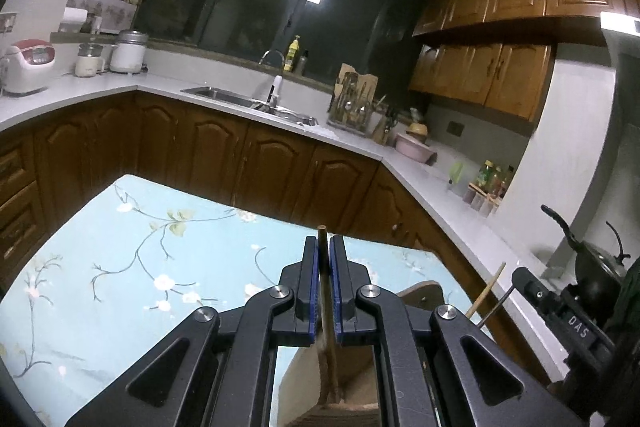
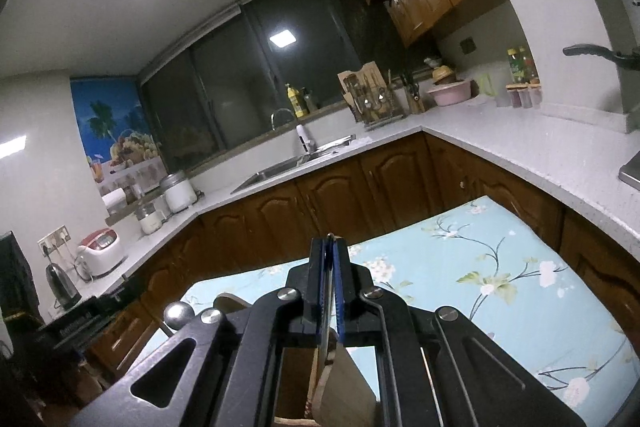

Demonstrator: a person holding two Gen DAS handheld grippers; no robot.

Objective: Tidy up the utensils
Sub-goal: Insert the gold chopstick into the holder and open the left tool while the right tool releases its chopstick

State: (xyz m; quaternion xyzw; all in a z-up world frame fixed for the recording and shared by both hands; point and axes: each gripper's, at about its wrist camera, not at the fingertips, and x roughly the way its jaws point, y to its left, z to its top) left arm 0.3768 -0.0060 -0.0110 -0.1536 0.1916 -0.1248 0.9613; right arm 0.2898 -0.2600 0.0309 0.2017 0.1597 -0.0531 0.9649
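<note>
Both jaws are clamped: left gripper [image 1: 324, 263] on a wooden stick [image 1: 322, 239], right gripper [image 2: 329, 259] on a thin metal utensil [image 2: 329, 237], carried above the worktop [image 1: 120, 267] for sorting.

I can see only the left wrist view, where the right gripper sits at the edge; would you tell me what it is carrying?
Observer: The right gripper is shut on a thin, flat metal handle, whose tip pokes out just past the pads.
Operator: Thank you. Is anything else showing close beside it?
Observer: A round, shiny metal knob shows just left of the gripper's body; I cannot tell what it belongs to.
Operator: And what is on the counter beyond my left edge?
Observer: A dark kettle stands on the left side of the rice cooker, below a wall socket.
</note>
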